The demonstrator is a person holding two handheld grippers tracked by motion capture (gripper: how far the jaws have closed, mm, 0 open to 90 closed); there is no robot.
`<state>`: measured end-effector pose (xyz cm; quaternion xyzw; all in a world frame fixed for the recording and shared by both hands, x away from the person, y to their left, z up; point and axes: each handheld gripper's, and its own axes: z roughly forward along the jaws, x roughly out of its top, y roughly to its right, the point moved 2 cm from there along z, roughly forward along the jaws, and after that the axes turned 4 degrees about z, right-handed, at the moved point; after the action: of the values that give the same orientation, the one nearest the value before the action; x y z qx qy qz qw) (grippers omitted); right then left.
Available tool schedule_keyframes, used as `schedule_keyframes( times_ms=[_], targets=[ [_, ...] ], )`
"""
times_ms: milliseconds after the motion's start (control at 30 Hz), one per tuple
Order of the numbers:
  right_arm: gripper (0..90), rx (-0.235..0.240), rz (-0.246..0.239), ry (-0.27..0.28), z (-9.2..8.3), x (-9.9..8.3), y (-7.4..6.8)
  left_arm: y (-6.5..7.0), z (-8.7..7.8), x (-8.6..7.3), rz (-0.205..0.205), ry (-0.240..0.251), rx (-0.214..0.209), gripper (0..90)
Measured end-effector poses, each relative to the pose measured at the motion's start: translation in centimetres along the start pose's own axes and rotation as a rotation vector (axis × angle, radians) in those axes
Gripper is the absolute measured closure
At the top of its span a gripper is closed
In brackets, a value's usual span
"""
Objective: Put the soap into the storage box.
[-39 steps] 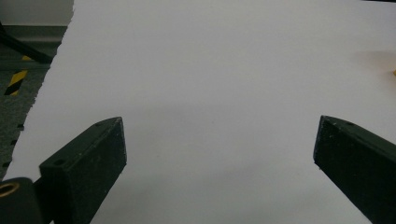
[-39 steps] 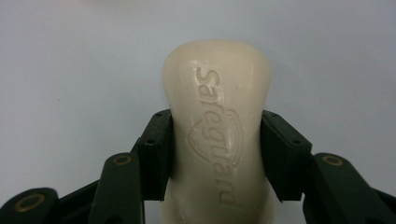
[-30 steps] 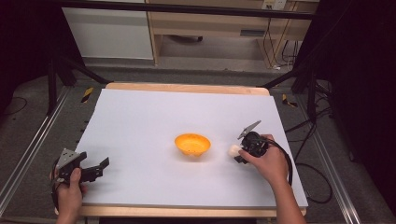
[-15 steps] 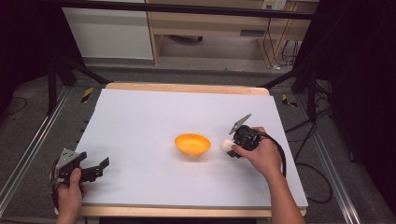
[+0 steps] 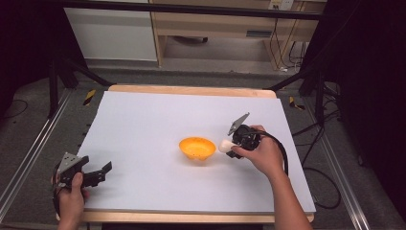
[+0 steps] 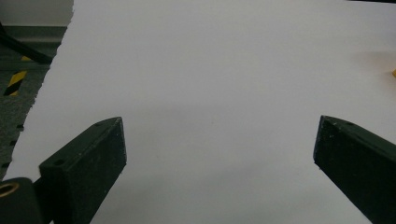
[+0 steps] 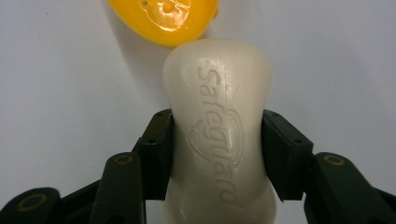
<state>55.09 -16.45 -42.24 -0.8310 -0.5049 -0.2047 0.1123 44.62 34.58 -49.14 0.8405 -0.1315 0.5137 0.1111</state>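
Observation:
An orange bowl (image 5: 197,148) sits near the middle of the white table. My right gripper (image 5: 229,147) holds a cream bar of soap (image 5: 225,144) just off the bowl's right rim. In the right gripper view the jaws pinch the soap (image 7: 218,140) at its waist, and the orange bowl (image 7: 163,18) lies just beyond its far end. The soap has lettering pressed into its top. My left gripper (image 5: 103,173) rests at the table's near left corner, open. In the left gripper view its jaws stand wide apart over bare white table with nothing between them.
The white table top (image 5: 143,124) has a wooden strip along its far edge. Metal rails run along the floor on both sides. A wooden shelf unit (image 5: 215,24) stands behind the table. A black cable trails from the right gripper off the table's right side.
My right gripper has carried the soap leftward, from well right of the bowl to just beside its right rim. The left gripper has stayed where it was.

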Motion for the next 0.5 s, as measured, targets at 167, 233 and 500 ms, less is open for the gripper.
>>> schedule_keyframes(
  times_ms=[167, 233, 500],
  targets=[
    [49.2, 0.014, -0.023, 0.001, -0.1, 0.7, -0.1, 0.0, 0.0, 0.0, -0.002, -0.001, -0.002, 2.0],
    [49.1, 0.016, -0.022, 0.004, -0.4, 1.1, -0.1, 0.0, 0.0, 0.0, -0.002, -0.001, -0.002, 2.0],
    [49.1, 0.012, -0.05, 0.009, -0.7, 2.1, -0.3, 0.0, 0.0, 0.0, -0.002, -0.001, -0.002, 2.0]
  ],
)
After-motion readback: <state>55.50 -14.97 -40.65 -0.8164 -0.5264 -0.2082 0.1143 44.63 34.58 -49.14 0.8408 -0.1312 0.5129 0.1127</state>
